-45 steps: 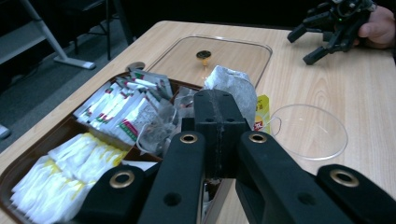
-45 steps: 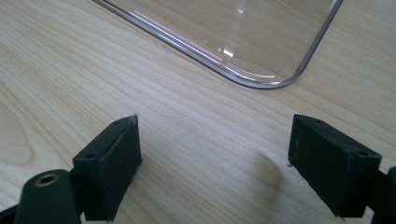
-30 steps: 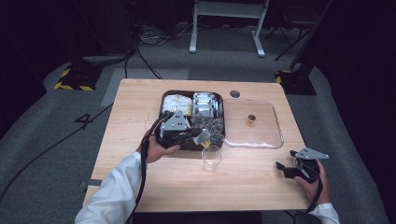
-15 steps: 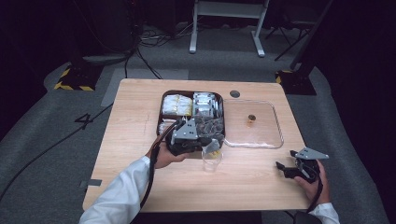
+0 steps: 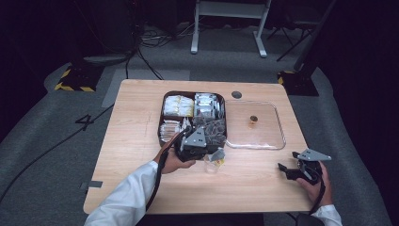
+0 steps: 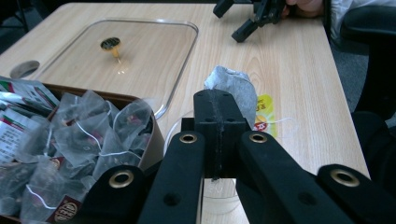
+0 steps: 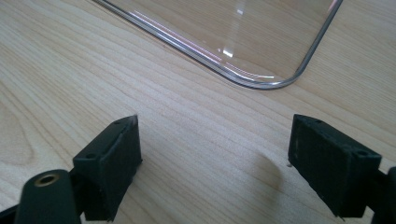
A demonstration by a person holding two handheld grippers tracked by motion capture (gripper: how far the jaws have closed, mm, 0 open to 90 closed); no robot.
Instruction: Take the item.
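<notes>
In the left gripper view the left hand-held gripper [image 6: 219,135] has its jaws pressed together on a grey tea bag [image 6: 233,88], which sticks up past the tips, long axis along the jaws, pointing away from the camera. Its lower part is hidden behind the jaws. A yellow tag [image 6: 264,112] on a white string hangs just beside the bag. Below the jaws sits a clear glass [image 5: 211,164], its rim half hidden and hard to trace. Left of the glass, the dark tray [image 6: 149,140] holds loose tea bags and packets, cut off at the frame edge. Beyond the glass lies a clear lid [image 5: 254,125] with a small knob [image 6: 111,44]. The right hand-held gripper [image 5: 288,170] rests on the table [image 5: 131,141] well right of the glass, jaws wide apart, empty.
</notes>
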